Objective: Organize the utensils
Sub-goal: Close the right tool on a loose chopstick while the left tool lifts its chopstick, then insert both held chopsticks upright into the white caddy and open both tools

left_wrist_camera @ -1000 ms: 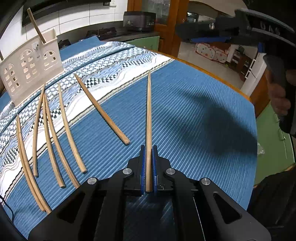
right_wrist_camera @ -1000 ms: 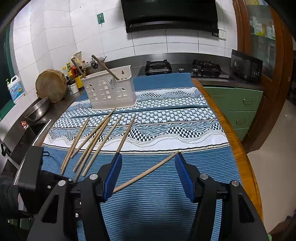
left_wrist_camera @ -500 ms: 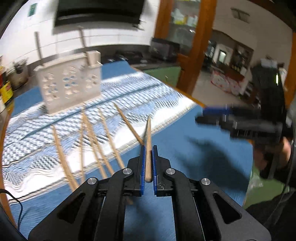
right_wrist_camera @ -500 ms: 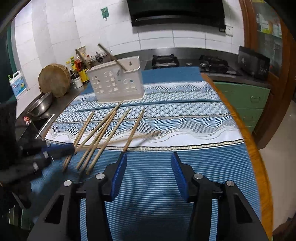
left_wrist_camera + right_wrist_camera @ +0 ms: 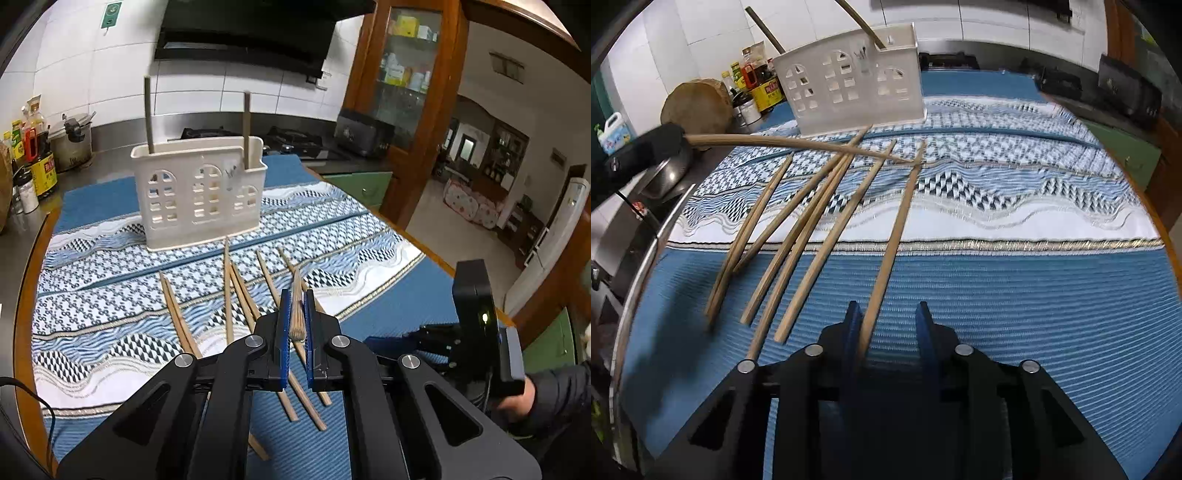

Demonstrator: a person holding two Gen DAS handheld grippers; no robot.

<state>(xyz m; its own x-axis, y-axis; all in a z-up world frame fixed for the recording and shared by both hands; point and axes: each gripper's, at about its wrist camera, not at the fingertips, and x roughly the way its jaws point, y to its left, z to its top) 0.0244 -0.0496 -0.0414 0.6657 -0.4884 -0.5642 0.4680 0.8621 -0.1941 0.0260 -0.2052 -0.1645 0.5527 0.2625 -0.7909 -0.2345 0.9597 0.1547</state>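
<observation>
In the left wrist view, above the blue patterned tablecloth (image 5: 110, 306): left gripper (image 5: 295, 325) clamped tight on one wooden chopstick (image 5: 296, 314), seen nearly end-on, tip aimed toward the white slotted utensil holder (image 5: 199, 192) at the far end of the cloth. Two darker chopsticks (image 5: 148, 114) upright in that holder, one at each end. Loose chopsticks (image 5: 229, 291) fanned on the cloth between holder and gripper, some running under the fingers. Off to the lower right, right gripper (image 5: 391, 341) low over the cloth, carried by a hand (image 5: 517, 402) in a dark sleeve. In the right wrist view, close over the blue striped part of the cloth: right gripper (image 5: 888, 328) with jaws closing, narrowed but not yet pressing, straddling the near end of the rightmost chopstick (image 5: 894, 236), which lies flat on the cloth just beside the left blue pad (image 5: 852, 325). Five more chopsticks lying to its left in a loose fan toward the holder (image 5: 849, 88). At upper left, left gripper (image 5: 665, 144) holding its chopstick (image 5: 798, 146) out sideways, raised across the far ends of the ones on the cloth. Bottles (image 5: 757, 81) and a round wooden block (image 5: 698, 107) on the counter behind.
</observation>
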